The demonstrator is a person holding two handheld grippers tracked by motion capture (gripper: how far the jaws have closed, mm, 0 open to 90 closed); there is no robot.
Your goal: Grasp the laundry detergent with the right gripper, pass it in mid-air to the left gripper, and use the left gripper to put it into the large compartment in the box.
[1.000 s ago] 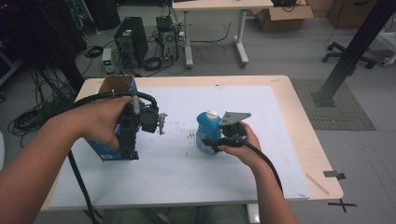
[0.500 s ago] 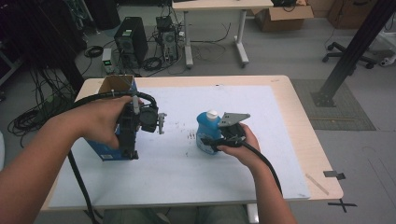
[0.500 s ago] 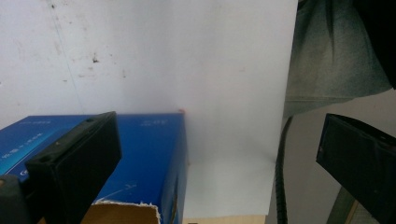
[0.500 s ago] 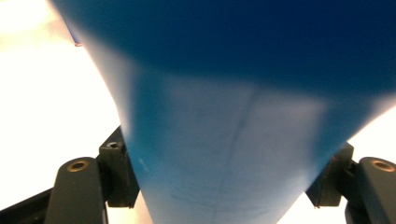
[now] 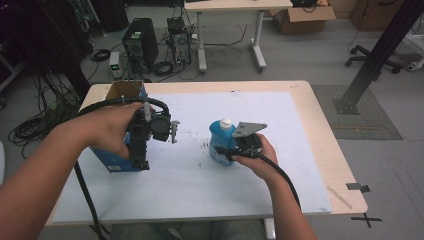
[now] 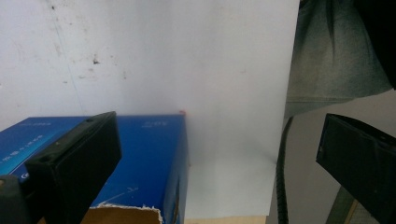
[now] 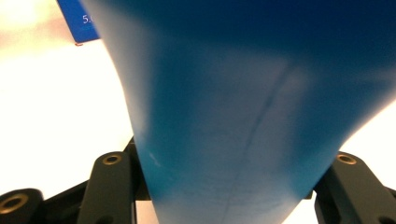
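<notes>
the right gripper (image 5: 226, 149) is closing its jaws around the blue detergent bottle (image 5: 220, 141), which is standing upright with its white cap (image 5: 226, 122) on, near the middle of the white table mat (image 5: 280, 150). the jaws have just been narrowing, and in the right gripper view the bottle's blue body (image 7: 243, 116) is sitting between them, its sides meeting the black jaws low down, so it is looking held rather than merely framed.

the bottle is looking like moulded plastic, smooth and a little glossy, so it is likely to be slippery under hard pads and to give a bit when squeezed. how full it is i cannot tell, so its weight is staying a guess; liquid inside would be shifting as it tilts. the narrower waist of the body is the sensible place to be taking hold, below the cap, where the jaws are sitting now.

the left gripper (image 5: 142, 150) is hovering with its jaws standing wide and nothing between them, above the near end of the blue cardboard box (image 5: 117, 161), whose torn-open top (image 6: 126, 215) is showing in the left gripper view. the box is sitting at the left of the mat, well apart from the bottle.
</notes>
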